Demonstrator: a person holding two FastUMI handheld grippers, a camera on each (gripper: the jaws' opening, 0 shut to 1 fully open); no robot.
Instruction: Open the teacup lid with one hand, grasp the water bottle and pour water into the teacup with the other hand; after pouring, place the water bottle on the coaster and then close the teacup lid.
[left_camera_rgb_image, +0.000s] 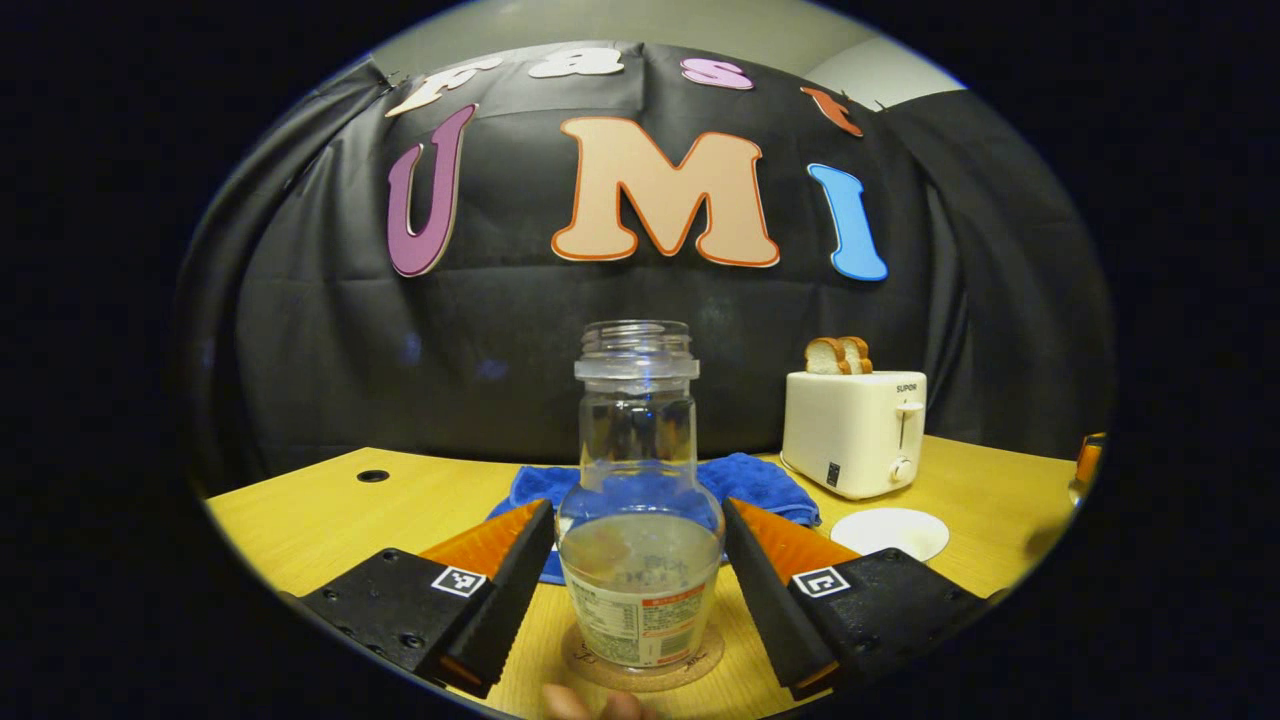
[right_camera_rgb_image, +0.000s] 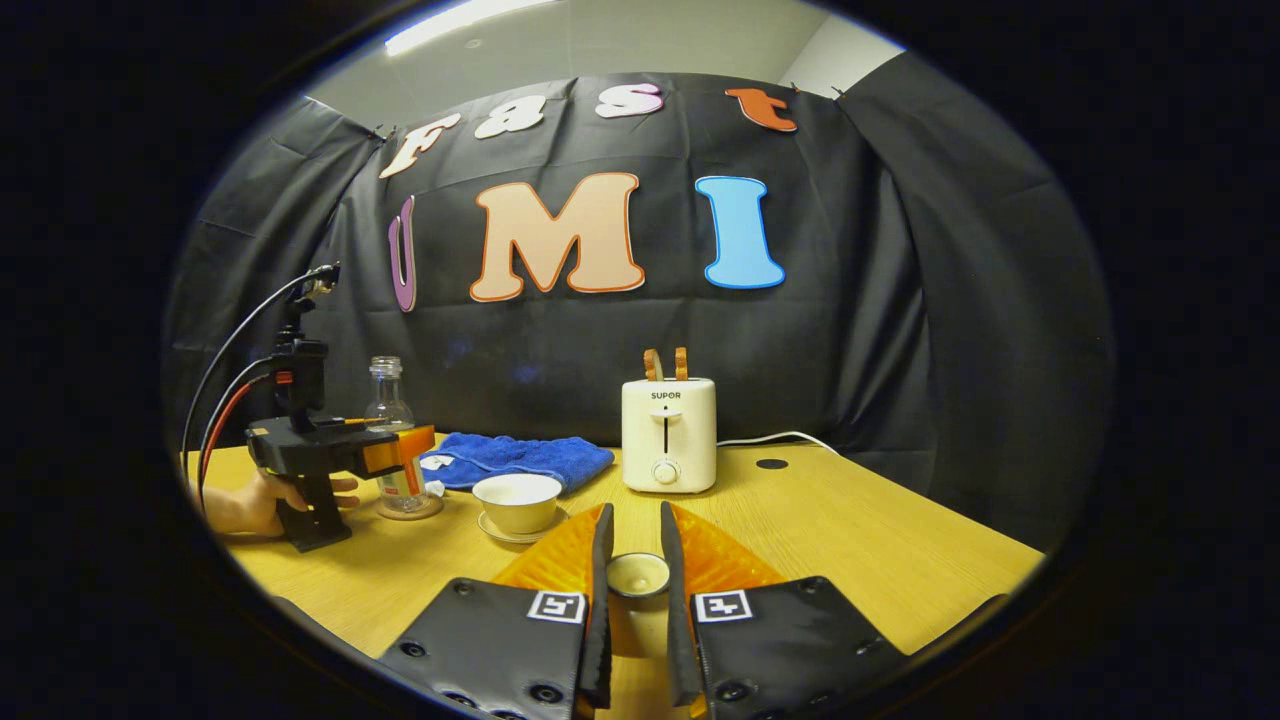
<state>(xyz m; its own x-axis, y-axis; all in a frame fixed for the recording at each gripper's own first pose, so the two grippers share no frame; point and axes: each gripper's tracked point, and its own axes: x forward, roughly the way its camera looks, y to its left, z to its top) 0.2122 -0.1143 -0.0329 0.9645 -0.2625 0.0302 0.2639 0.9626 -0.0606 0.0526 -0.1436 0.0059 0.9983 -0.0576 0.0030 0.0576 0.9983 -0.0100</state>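
**Bottle's on the coaster, lid not back on yet**

Looks like the pour part is basically done, going by how things sit. The water bottle (left_camera_rgb_image: 640, 500) stands upright on the round coaster (left_camera_rgb_image: 642, 668), cap off, some water in the bottom half. The left hand-held gripper (left_camera_rgb_image: 640, 590) has its fingers spread either side of the bottle with a visible gap on both sides, so it reads as released, not squeezing. In the right gripper view you can see the hand (right_camera_rgb_image: 262, 503) holding that gripper next to the bottle.

The teacup (right_camera_rgb_image: 517, 501) sits uncovered on its saucer (right_camera_rgb_image: 505, 532), just right of the bottle and in front of the blue cloth (right_camera_rgb_image: 515, 457). The right hand-held gripper (right_camera_rgb_image: 636, 585) is clamped on the teacup lid (right_camera_rgb_image: 638, 574), the lid's knob pinched between the two fingers, held on the near side of the cup.

So what's left, I'd guess: back the left one away from the bottle, then set the lid on the cup.

Room-wise it looks fine. Between lid and cup the worktop (right_camera_rgb_image: 850, 530) is bare, the toaster (right_camera_rgb_image: 668, 433) is behind and to the right of the cup, well apart from it. Only tight spot is the bottle side of the cup, where the left gripper sits close by.
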